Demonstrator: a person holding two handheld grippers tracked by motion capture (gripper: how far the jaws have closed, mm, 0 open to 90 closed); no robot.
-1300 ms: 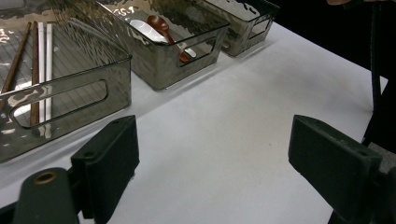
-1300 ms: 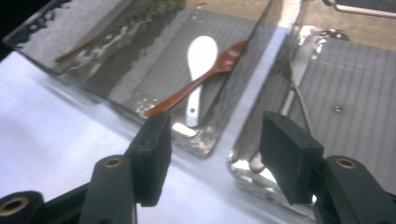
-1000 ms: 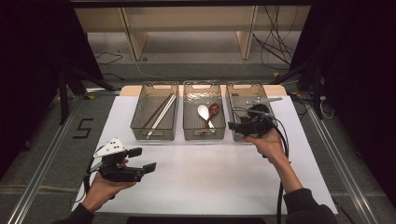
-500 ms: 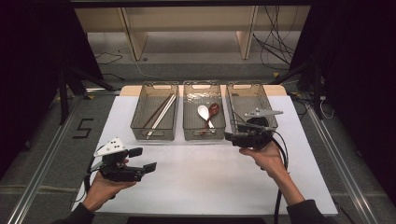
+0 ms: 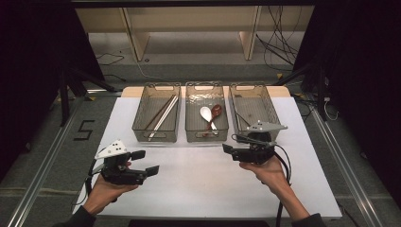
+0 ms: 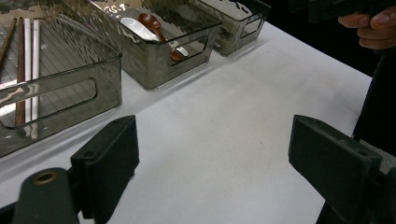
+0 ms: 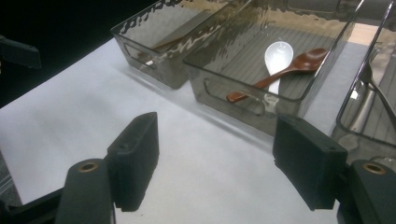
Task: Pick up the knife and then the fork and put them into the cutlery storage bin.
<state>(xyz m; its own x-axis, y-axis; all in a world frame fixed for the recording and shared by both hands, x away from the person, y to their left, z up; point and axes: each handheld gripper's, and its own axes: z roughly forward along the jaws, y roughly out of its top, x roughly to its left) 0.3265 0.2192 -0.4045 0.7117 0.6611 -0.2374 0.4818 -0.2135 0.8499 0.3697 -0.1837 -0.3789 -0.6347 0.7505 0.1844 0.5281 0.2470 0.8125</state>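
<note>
Bins are lined up in a row of three at the far side of the white bench (image 5: 198, 189). Chopsticks (image 5: 163, 116) are laid in the left bin (image 5: 156, 137), a white spoon (image 5: 206, 115) and a brown spoon (image 5: 216, 111) are crossed in the middle bin (image 5: 206, 138), and a dark utensil, too dim to be named, is seen in the right bin (image 5: 265, 101). The right tongs (image 5: 231, 143) are held just before the right bin's near end, pointed toward the bench's left side; their jaws have just been opening, are set wide, and nothing is gripped between them. The left tongs (image 5: 145, 162) are held near the bench's front left, well apart from the bins, jaws wide and empty, pointed toward the right tongs.
</note>
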